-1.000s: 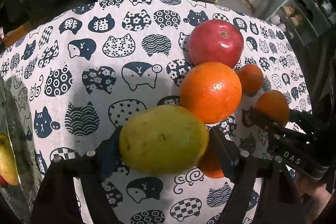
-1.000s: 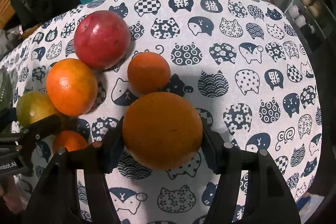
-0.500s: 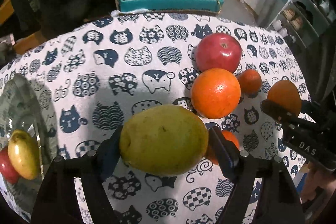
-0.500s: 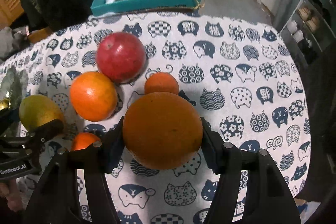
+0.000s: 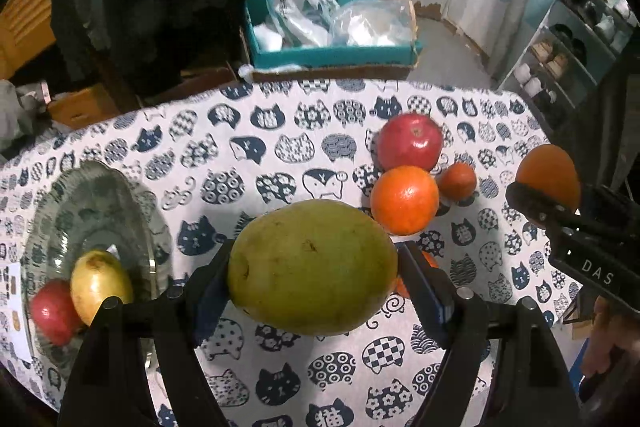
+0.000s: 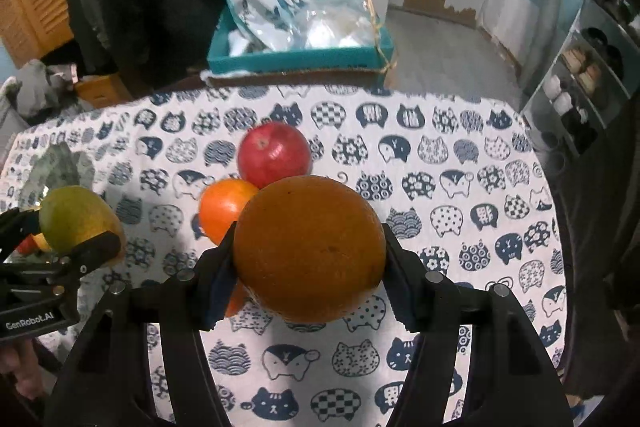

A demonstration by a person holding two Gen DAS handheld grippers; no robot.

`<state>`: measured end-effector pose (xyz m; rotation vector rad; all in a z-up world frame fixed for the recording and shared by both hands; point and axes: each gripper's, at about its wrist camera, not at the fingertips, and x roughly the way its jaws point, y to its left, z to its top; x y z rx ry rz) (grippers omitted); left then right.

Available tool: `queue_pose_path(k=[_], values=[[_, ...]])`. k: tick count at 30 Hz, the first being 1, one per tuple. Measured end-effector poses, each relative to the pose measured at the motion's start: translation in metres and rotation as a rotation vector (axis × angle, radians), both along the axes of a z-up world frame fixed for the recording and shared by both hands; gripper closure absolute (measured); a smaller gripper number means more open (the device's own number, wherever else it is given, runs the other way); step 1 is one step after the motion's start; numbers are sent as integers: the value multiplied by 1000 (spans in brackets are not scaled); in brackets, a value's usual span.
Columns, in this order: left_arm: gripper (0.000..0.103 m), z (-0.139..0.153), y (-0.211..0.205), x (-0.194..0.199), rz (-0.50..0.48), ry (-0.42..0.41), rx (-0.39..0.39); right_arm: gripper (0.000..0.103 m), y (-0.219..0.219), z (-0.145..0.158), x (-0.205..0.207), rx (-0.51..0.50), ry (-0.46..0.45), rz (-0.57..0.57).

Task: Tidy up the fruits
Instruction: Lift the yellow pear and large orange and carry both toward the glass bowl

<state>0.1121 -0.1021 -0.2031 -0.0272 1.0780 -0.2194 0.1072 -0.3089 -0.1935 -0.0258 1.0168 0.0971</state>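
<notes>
I am holding mango [image 5: 312,267] clamped across middle in left gripper [image 5: 316,279], above cloth; heavy, smooth, bruising easily. Right gripper [image 6: 310,255] clamping orange [image 6: 310,247] at widest girth; firm, rollable. Plate [image 5: 92,203] lying at 9 o'clock.

The green mango [image 5: 312,267] is large, oval, yellowish-green with small brown spots; it lies sideways in the air above the cloth, pressed on both ends. The big orange [image 6: 310,247] is round, dull dark orange, also raised above the cloth and pressed on both sides. On the cat-print cloth lie a red apple [image 5: 410,141], shiny, stem end up, and touching it in front a bright orange [image 5: 404,200]. Just beside them is a small tangerine [image 5: 457,180]. Another orange fruit [image 5: 430,261] is mostly hidden behind the mango. In the glass plate [image 5: 92,199] lie a yellow fruit [image 5: 100,285] and a red fruit [image 5: 52,311], touching each other.
</notes>
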Motion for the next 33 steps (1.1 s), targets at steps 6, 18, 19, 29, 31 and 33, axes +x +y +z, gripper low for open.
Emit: queue_pose_path(k=[6, 18, 19, 29, 31, 33], values=[[22, 28, 10, -13, 3, -57, -14, 39, 6, 27, -10, 14, -54, 11], [22, 78, 35, -40, 11, -180, -6, 39, 21, 77, -33, 37, -170, 47], [22, 84, 38, -43, 13, -194, -9, 39, 22, 81, -35, 40, -178, 50], [22, 116, 61, -61, 36, -274, -22, 39, 39, 116, -53, 66, -247, 96], [22, 121, 67, -64, 43, -287, -20, 39, 44, 123, -56, 73, -260, 108], [22, 124, 73, -66, 54, -299, -17, 39, 48, 128, -58, 73, -271, 119]])
